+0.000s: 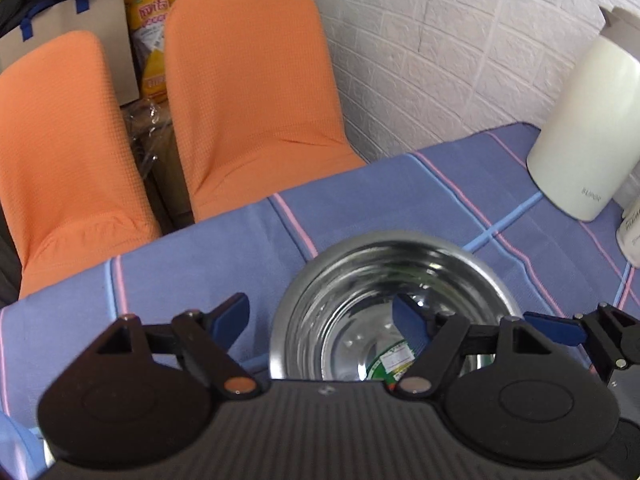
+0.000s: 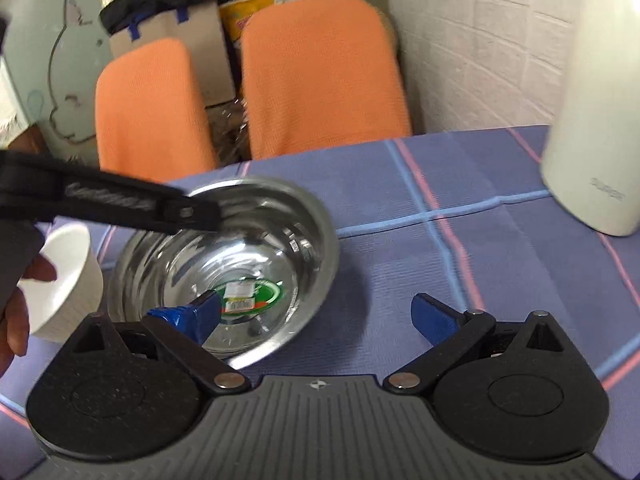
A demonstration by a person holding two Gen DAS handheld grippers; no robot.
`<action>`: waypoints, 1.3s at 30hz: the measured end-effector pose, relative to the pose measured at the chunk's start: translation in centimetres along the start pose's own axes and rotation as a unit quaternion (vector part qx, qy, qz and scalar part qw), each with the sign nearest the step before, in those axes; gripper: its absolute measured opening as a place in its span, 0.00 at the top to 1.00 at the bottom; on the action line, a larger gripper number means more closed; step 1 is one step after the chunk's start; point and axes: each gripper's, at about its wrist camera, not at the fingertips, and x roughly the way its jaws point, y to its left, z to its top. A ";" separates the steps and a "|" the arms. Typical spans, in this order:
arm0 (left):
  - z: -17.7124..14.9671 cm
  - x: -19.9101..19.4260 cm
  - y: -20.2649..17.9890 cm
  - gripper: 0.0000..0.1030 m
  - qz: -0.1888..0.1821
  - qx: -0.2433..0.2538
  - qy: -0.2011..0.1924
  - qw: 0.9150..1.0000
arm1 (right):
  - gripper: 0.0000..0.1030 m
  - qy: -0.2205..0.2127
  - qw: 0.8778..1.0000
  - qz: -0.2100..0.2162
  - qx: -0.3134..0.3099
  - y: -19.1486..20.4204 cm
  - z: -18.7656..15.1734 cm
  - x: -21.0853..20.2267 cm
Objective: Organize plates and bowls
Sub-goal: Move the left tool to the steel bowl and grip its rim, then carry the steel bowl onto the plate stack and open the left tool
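Observation:
A shiny steel bowl (image 1: 384, 304) with a green sticker inside sits on the blue striped tablecloth (image 1: 200, 264). My left gripper (image 1: 322, 316) is open, its right finger inside the bowl and its left finger outside the bowl's left rim. In the right wrist view the same bowl (image 2: 256, 256) lies left of centre. My right gripper (image 2: 316, 316) is open, its left finger over the bowl's near rim, its right finger over the cloth. The left gripper's black body (image 2: 112, 200) reaches over the bowl's far left rim. A small white ribbed bowl (image 2: 64, 280) stands at the left.
A tall white thermos jug (image 1: 588, 120) stands at the table's right, also in the right wrist view (image 2: 596, 120). Two orange-covered chairs (image 1: 248, 92) sit behind the table's far edge. A white brick wall (image 1: 460, 40) is at the right. A hand (image 2: 16, 312) shows at the left.

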 end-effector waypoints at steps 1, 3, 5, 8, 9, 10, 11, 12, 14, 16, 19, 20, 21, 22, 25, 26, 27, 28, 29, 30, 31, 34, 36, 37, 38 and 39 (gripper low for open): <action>-0.1 0.2 0.0 0.28 0.002 0.004 0.002 1.000 | 0.14 0.002 1.000 0.003 -0.006 0.3 -0.2 0.2; -0.2 0.8 0.0 0.40 -0.002 0.013 0.015 1.000 | 0.14 0.002 1.000 0.009 -0.016 0.4 -0.5 0.4; -0.4 1.4 0.2 0.54 -0.013 0.010 0.034 0.999 | 0.13 0.002 1.000 0.012 -0.018 0.4 -0.6 0.5; -0.7 1.4 -0.2 0.61 -0.022 0.023 0.039 0.999 | 0.14 0.001 1.000 0.014 -0.019 0.6 -0.6 0.3; -0.7 1.3 -0.3 0.62 -0.029 0.027 0.043 0.998 | 0.14 0.001 1.000 0.021 -0.018 0.7 -0.6 0.2; -0.7 1.2 -0.4 0.63 -0.035 0.026 0.046 0.998 | 0.14 0.006 0.999 0.031 -0.017 0.8 -0.5 0.2; -0.7 1.2 -0.4 0.63 -0.042 0.021 0.051 0.998 | 0.14 0.012 0.999 0.041 -0.018 1.0 -0.6 0.1; -0.7 1.1 -0.4 0.63 -0.048 0.022 0.055 0.997 | 0.14 0.015 0.999 0.047 -0.022 1.3 -0.6 -0.1; -1.0 0.7 -0.7 0.64 -0.054 0.028 0.063 0.996 | 0.14 0.030 0.997 0.058 -0.033 2.1 -0.8 -0.5; -1.3 0.3 -1.3 0.64 -0.054 0.043 0.074 0.995 | 0.14 0.035 0.998 0.052 -0.033 2.4 -1.0 -1.1; -2.1 -0.4 -1.9 0.64 -0.057 0.046 0.088 0.993 | 0.13 0.047 0.996 0.064 -0.028 2.3 -1.3 -2.1; -2.4 -0.9 -2.1 0.64 -0.058 0.046 0.088 0.993 | 0.13 0.052 0.996 0.068 -0.022 2.3 -1.5 -2.4; -2.9 -1.4 -2.4 0.64 -0.058 0.049 0.088 0.993 | 0.13 0.057 0.996 0.071 -0.017 2.2 -1.7 -2.7; -3.4 -2.0 -2.7 0.64 -0.057 0.051 0.087 0.993 | 0.13 0.061 0.995 0.074 -0.012 2.3 -2.0 -3.2; -5.0 -3.9 -3.5 0.64 -0.059 0.049 0.088 0.993 | 0.13 0.066 0.995 0.081 -0.003 2.8 -3.1 -4.8; -5.5 -4.6 -3.7 0.64 -0.060 0.046 0.087 0.993 | 0.12 0.065 0.995 0.081 -0.003 3.0 -3.5 -5.5; -6.2 -5.5 -4.0 0.65 -0.059 0.045 0.087 0.993 | 0.12 0.064 0.995 0.080 -0.003 3.2 -3.9 -6.2; -6.9 -6.4 -4.3 0.65 -0.059 0.044 0.085 0.994 | 0.12 0.063 0.995 0.079 -0.004 3.4 -4.5 -7.0; -7.7 -7.1 -4.6 0.65 -0.059 0.046 0.084 0.994 | 0.12 0.064 0.995 0.080 -0.004 3.7 -5.0 -7.7; -8.5 -7.9 -4.9 0.65 -0.058 0.048 0.084 0.994 | 0.12 0.063 0.995 0.082 -0.003 3.9 -5.5 -8.4; -9.3 -8.5 -5.3 0.65 -0.057 0.048 0.086 0.993 | 0.12 0.064 0.994 0.085 -0.003 4.1 -6.3 -9.2; -12.0 -10.3 -6.0 0.65 -0.058 0.045 0.095 0.993 | 0.12 0.074 0.994 0.085 0.001 4.8 -8.4 -10.6; -13.7 -11.4 -6.6 0.65 -0.058 0.051 0.093 0.993 | 0.12 0.084 0.993 0.087 0.004 5.3 -9.9 -11.4; -14.5 -12.0 -6.9 0.65 -0.060 0.051 0.094 0.992 | 0.12 0.088 0.992 0.089 0.005 5.5 -10.6 -11.9; -15.2 -12.5 -7.2 0.65 -0.061 0.050 0.095 0.992 | 0.12 0.090 0.992 0.091 0.005 5.7 -11.4 -12.4; -15.9 -13.0 -7.4 0.65 -0.063 0.050 0.095 0.992 | 0.12 0.092 0.992 0.091 0.004 5.8 -12.0 -12.8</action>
